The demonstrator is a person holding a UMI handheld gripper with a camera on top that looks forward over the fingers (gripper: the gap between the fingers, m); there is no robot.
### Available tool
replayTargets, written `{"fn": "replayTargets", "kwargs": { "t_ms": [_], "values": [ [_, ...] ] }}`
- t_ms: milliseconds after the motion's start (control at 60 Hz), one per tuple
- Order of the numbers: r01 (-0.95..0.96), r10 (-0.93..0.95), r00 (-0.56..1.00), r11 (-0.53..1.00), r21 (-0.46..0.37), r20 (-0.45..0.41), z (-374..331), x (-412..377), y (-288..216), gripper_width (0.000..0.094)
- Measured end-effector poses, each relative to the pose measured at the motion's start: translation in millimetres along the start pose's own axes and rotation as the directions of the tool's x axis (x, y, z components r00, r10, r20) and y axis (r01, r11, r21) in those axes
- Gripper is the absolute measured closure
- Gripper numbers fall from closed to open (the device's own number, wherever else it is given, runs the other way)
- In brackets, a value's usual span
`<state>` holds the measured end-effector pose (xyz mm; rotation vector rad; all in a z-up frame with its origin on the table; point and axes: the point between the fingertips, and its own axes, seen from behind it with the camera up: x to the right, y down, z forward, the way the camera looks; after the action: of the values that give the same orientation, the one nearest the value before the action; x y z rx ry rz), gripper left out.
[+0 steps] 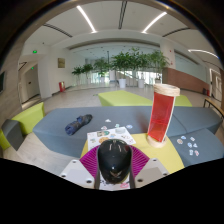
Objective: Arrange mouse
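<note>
Gripper (113, 176): its two fingers are showing nearest the camera, their magenta pads (90, 160) pressing on either side of the mouse, so it is clamping the mouse.
Mouse (114, 158): black and rounded, sitting between the fingers, held over the near edge of the table.
Table (60, 128): grey top stretching left and right beyond the fingers.
Red cup (161, 115): tall, standing upright on the table, to the right of and beyond the mouse.
Papers (112, 134): lying flat just beyond the mouse.
Dark object (78, 123): lying on the table, far left of the papers; what it is cannot be told.
White scraps (189, 146): lying scattered right of the cup.
Plants (120, 64): standing far off in the hall.
</note>
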<state>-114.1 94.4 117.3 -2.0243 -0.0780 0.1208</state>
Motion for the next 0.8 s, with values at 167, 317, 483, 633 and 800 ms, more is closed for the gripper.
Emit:
{"fn": "replayTargets", "kwargs": {
  "t_ms": [167,317,483,633,800],
  "values": [
    [0.002,-0.002,1.0,0.994,-0.106,-0.005,3.2,-34.7,69.8,0.0542],
    [-0.006,-0.001,0.999,0.974,-0.226,-0.033,17.9,-28.2,133.1,0.0542],
    [0.022,-0.028,0.999,0.966,-0.257,-0.018,18.2,-31.5,138.6,0.0398],
    [0.094,-0.094,0.995,0.946,-0.309,0.015,-9.1,-30.0,134.8,0.0082],
    [0.138,-0.131,0.99,0.97,-0.202,0.048,-79.9,-39.2,96.0,0.0095]
  ]
}}
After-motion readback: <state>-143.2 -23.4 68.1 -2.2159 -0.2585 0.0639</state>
